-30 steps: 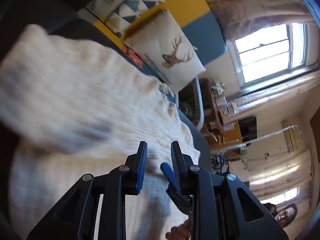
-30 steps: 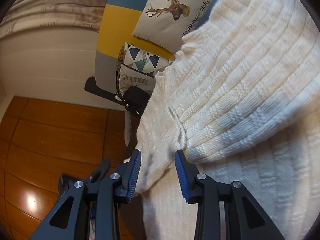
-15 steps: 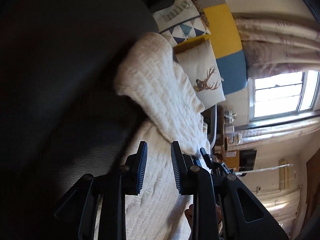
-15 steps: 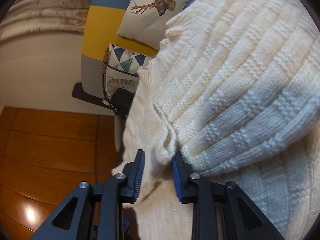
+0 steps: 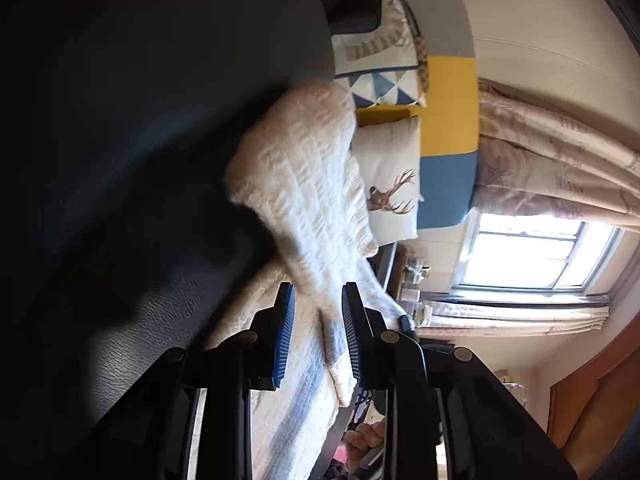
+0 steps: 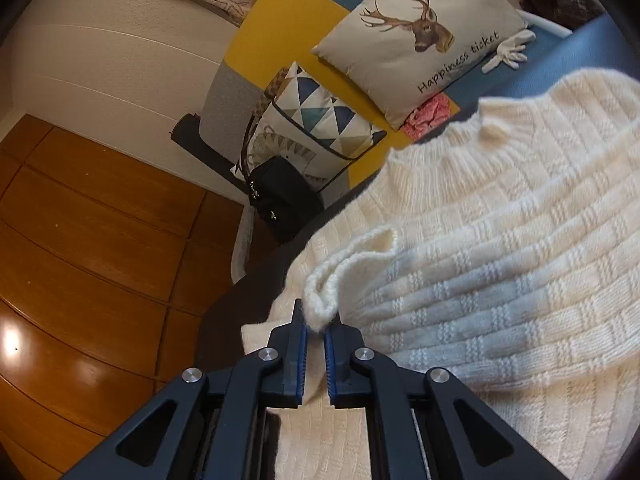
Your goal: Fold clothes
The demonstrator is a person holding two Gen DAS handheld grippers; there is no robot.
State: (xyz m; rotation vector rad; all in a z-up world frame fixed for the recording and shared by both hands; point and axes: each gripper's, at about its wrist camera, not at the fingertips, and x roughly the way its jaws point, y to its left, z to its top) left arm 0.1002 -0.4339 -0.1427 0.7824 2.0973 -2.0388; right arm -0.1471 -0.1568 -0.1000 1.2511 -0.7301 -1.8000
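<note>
Right wrist view shows a cream knitted sweater [image 6: 500, 264] spread over a dark seat [image 6: 276, 264], and the right gripper [image 6: 316, 334] pinching a bunched edge of it; its jaws have just been closing, the wool caught between them. The left gripper [image 5: 318, 340] hangs over the same sweater [image 5: 304, 184] with its jaws apart, gripping nothing. Beyond lie a deer cushion [image 6: 424, 44], a triangle-patterned cushion [image 6: 316, 120] and a black bag [image 6: 280, 196].

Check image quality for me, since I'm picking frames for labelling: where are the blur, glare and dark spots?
Left wrist view: sweater motion-blurred, window blown out, the dark surface almost black. Right wrist view: sweater knit sharp, glare on the wooden floor, fisheye bending at the edges.
</note>
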